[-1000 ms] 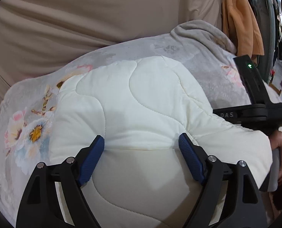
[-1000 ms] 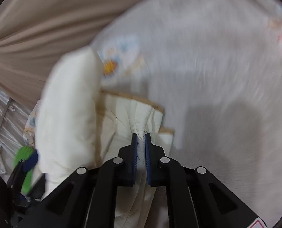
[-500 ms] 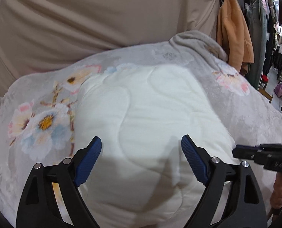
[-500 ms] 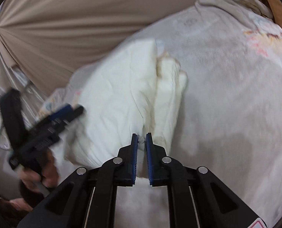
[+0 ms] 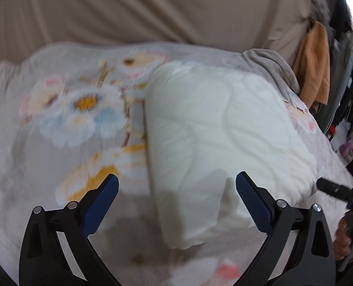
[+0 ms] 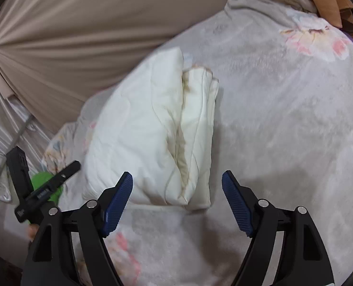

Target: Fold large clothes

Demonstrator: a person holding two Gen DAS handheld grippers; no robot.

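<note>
Folded white quilted garment (image 6: 152,128) on flowered blanket (image 6: 283,131), both grippers released.

Garment lies ahead of both jaws, long axis running away from them; right gripper (image 6: 177,205) nearer its layered end, left gripper (image 5: 176,202) at its near corner. Both jaws opening, pads clear of cloth. Beige curtain (image 5: 152,7) behind; hanging clothes (image 5: 314,59) at right.

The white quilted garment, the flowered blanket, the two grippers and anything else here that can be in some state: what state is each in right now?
White quilted garment: folded into a thick bundle, lying on the blanket, held by neither gripper.
Flowered blanket: spread out under the garment, far corner rumpled.
Left gripper: jaws opening, nothing pressed between them.
Right gripper: jaws opening, clear of the garment.
Orange garment: hanging behind the blanket.
</note>
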